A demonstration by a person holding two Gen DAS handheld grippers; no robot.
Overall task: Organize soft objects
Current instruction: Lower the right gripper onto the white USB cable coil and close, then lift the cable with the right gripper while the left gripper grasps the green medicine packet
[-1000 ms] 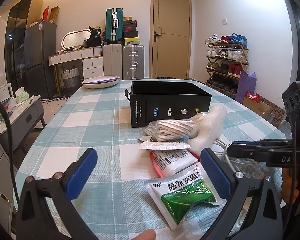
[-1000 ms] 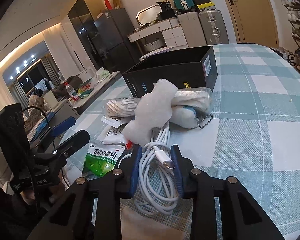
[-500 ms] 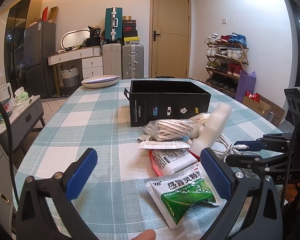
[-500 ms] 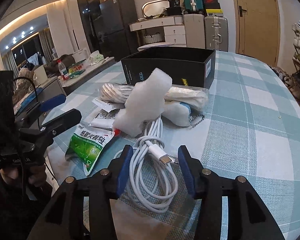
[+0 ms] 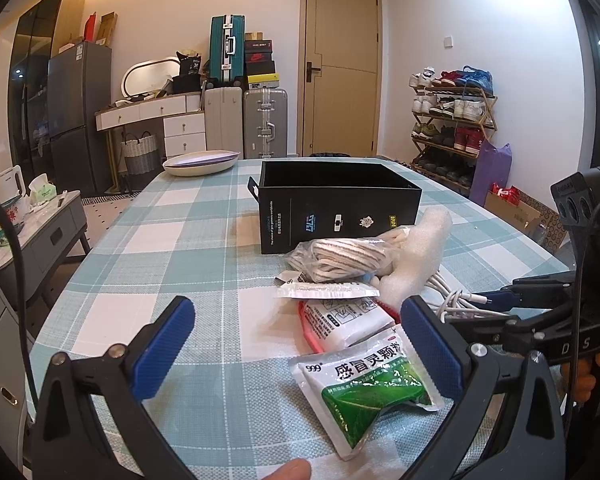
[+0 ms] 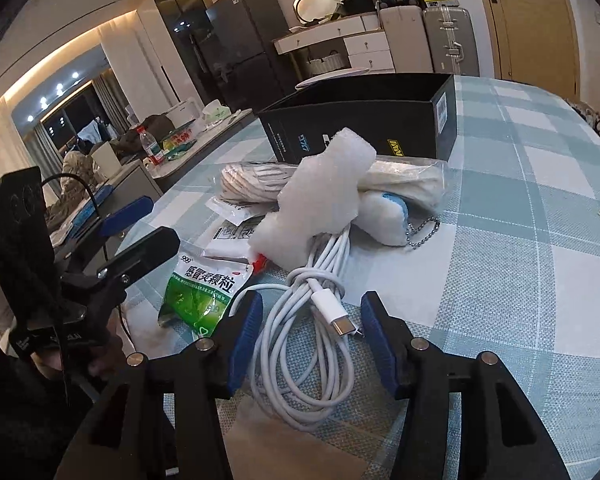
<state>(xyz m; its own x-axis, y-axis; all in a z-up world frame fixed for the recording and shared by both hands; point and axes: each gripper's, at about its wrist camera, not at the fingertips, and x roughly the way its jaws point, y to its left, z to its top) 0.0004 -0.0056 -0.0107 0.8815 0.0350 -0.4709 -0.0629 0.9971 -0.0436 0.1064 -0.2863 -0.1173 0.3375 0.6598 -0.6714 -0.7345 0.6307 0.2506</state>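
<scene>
A coiled white charging cable with a USB-C plug (image 6: 320, 320) is lying on the teal-and-white checked tablecloth (image 6: 540, 216), at the near end of a small heap of soft items. The right gripper (image 6: 311, 330) is sitting low over it with its blue-padded fingers (image 6: 246, 332) spread apart, one on each side of the coil; the plug tip is lying just beside the pad at 3 o'clock, and whether it is touching cannot be told.

At 12 o'clock from the cable, a lumpy piece of white foam (image 6: 320, 196) is resting on the cable's far loops. Behind the foam a clear bag of cream-coloured cord (image 6: 260, 184) is lying across the heap, and at 1 o'clock a white plush keychain with a blue patch and a bead chain (image 6: 384, 216) is sitting on the cloth. At 10 o'clock a green-and-white medicine sachet with Chinese lettering (image 6: 198, 292) is lying flat, near a white sachet pack with red edging (image 5: 342, 316). Further out at 12 o'clock an open black cardboard box (image 6: 364, 120) is standing upright.

The left gripper (image 5: 296, 344) is hovering over the cloth at 9 o'clock from the heap, its fingers opened wide and gripping nothing, with the green sachet lying just under its right-hand pad (image 5: 430, 348).
</scene>
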